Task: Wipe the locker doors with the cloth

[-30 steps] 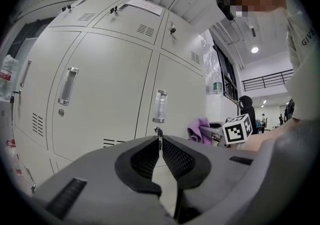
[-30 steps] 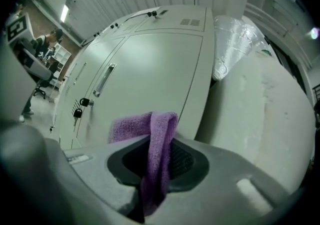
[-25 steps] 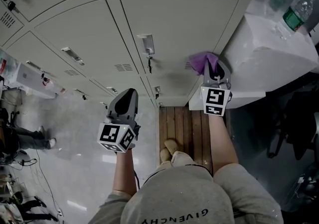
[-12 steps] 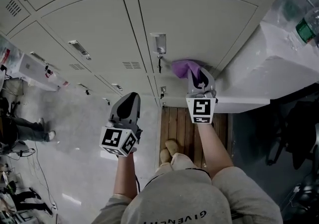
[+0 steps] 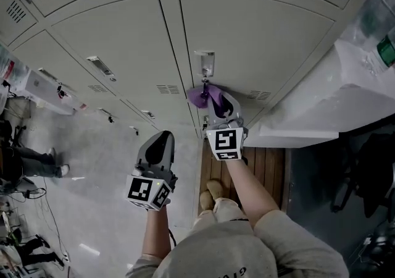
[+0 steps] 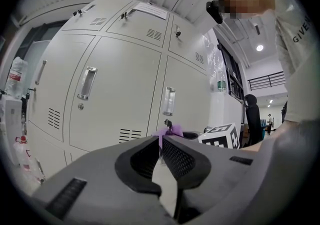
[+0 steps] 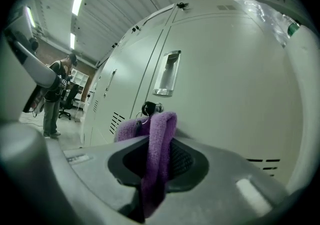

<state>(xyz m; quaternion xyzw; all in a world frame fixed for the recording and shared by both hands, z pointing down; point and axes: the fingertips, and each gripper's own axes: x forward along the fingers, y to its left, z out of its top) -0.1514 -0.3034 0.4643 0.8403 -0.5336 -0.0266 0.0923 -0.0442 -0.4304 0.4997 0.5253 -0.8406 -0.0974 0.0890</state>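
Grey locker doors (image 5: 247, 42) fill my view; my right tongs (image 5: 217, 96) pinch the purple cloth (image 5: 199, 96) against one door, beside its key (image 7: 149, 108). My left tongs (image 5: 162, 136) hang pressed together, empty, and the shirt (image 6: 300, 24) reads "GIVEN".

1. Cloth (image 7: 159, 136): purple, fuzzy, folded into a bunch; pinched between the jaws of the right gripper (image 5: 215, 102); up against a locker door at the key (image 7: 148, 108), near the door's left edge.
2. Locker doors (image 5: 265, 36): pale grey metal, all shut, each with a recessed handle (image 5: 204, 60) and small vent slots.
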